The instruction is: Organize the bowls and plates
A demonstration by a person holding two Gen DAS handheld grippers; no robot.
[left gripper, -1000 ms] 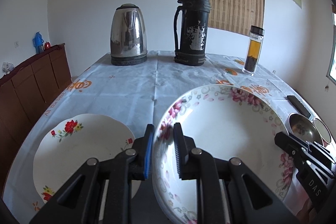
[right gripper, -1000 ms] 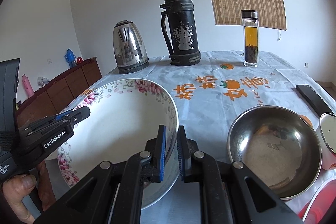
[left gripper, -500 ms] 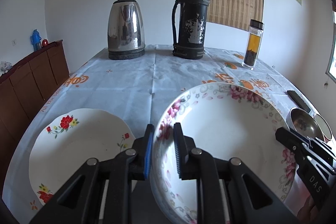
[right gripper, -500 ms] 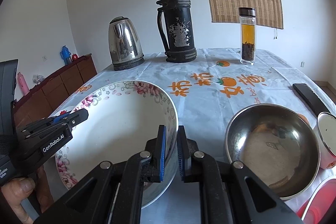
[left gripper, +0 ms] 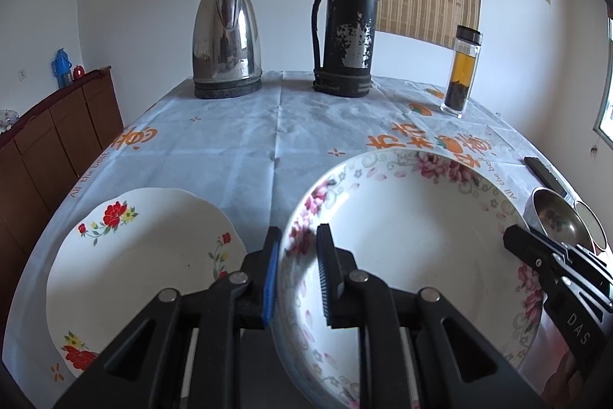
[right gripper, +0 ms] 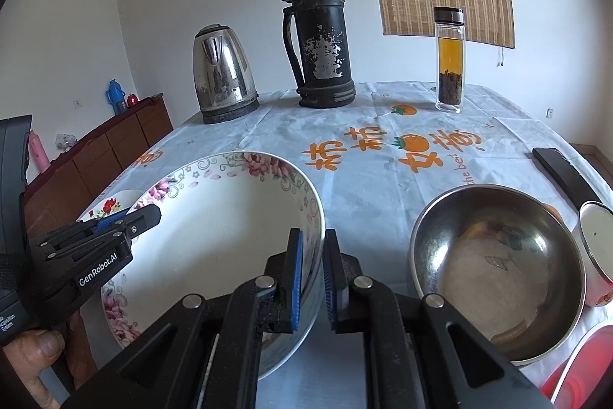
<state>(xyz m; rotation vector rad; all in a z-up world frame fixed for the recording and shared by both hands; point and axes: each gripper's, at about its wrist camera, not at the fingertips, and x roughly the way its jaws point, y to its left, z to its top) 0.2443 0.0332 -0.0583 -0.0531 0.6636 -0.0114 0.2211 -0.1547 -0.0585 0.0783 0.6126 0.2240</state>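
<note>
A large white bowl with pink flowers (left gripper: 413,248) (right gripper: 214,229) is held by both grippers, lifted over the table. My left gripper (left gripper: 297,248) is shut on its left rim; it also shows in the right wrist view (right gripper: 141,217). My right gripper (right gripper: 312,255) is shut on its right rim and shows in the left wrist view (left gripper: 513,240). A white plate with red flowers (left gripper: 145,263) lies on the table to the left. A steel bowl (right gripper: 498,271) sits to the right.
A steel kettle (left gripper: 227,43), a black thermos (left gripper: 346,25) and a tea bottle (left gripper: 461,71) stand at the table's far end. A black remote (right gripper: 563,171) and a cup (right gripper: 597,248) lie at the right. A wooden cabinet (left gripper: 57,125) stands left of the table.
Both grippers have risen a little with the flowered bowl and tilted it slightly. The plate and steel bowl have not moved.
</note>
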